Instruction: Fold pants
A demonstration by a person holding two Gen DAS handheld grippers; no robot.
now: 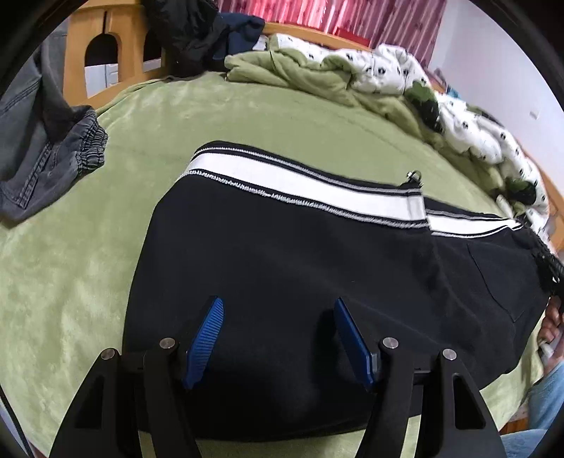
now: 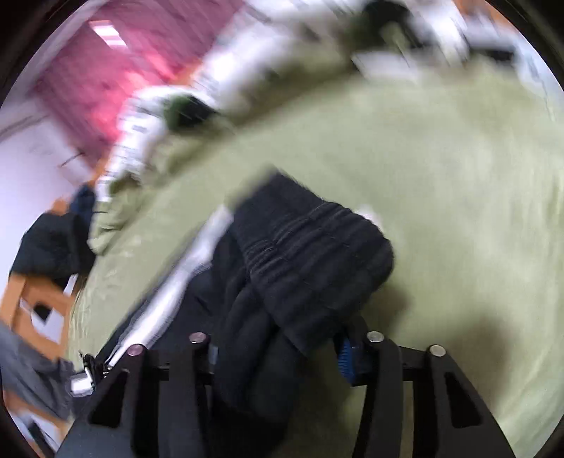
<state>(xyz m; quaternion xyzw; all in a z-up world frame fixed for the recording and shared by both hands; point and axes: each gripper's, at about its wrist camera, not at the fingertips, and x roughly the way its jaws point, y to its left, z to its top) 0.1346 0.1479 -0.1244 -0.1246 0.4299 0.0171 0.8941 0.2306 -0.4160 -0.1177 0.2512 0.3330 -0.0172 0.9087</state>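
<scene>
Black pants (image 1: 299, 267) with a white side stripe (image 1: 310, 190) lie spread on the green bed cover (image 1: 70, 282). My left gripper (image 1: 278, 310) is open just above the black fabric, its blue pads (image 1: 208, 334) apart and holding nothing. In the blurred right wrist view my right gripper (image 2: 282, 352) is bunched with black pants fabric; the ribbed waistband end (image 2: 317, 260) drapes over it. Only one blue pad (image 2: 347, 356) shows, so I cannot see whether the jaws are closed. The white stripe (image 2: 183, 278) runs off to the left.
Grey jeans (image 1: 38, 155) lie at the left on the bed. A green and white patterned quilt (image 1: 387, 77) is heaped along the far side. Dark clothes (image 1: 197, 31) hang over a wooden bed frame (image 1: 130, 53). A red curtain (image 1: 335, 17) is behind.
</scene>
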